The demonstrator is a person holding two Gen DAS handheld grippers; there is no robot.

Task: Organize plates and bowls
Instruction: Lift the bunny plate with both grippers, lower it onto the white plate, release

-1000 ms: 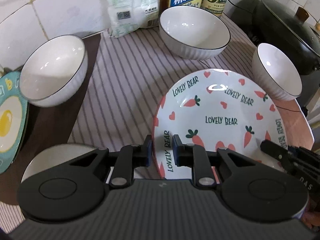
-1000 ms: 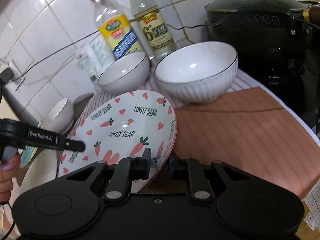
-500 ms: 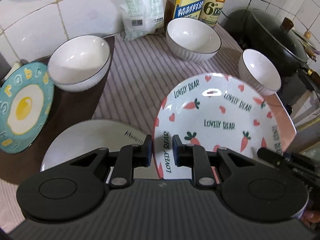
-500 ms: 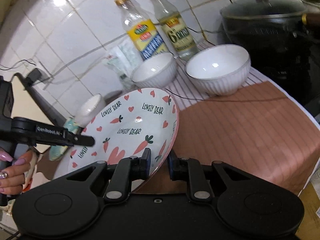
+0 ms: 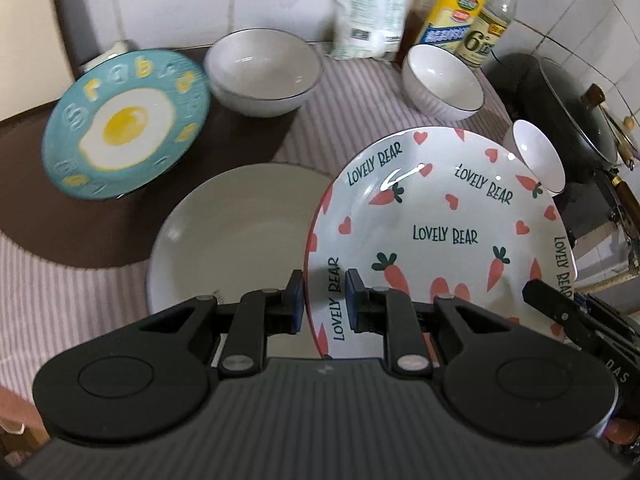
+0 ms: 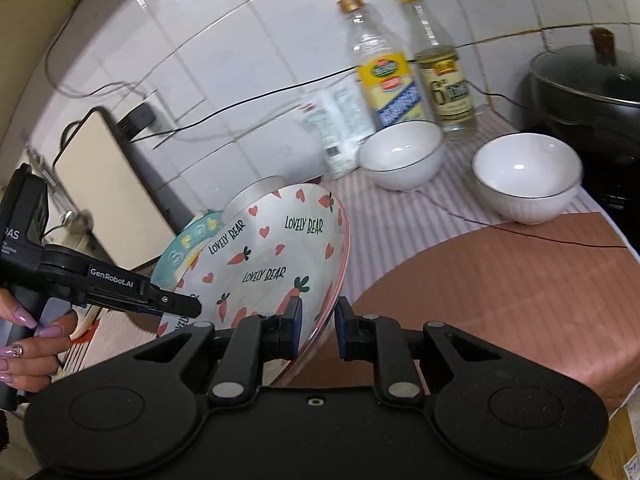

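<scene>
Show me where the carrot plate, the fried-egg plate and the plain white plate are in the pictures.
carrot plate (image 5: 444,236): left wrist view, on its printed middle.
fried-egg plate (image 5: 124,130): left wrist view, on the yolk.
plain white plate (image 5: 236,232): left wrist view, on its bare inside.
</scene>
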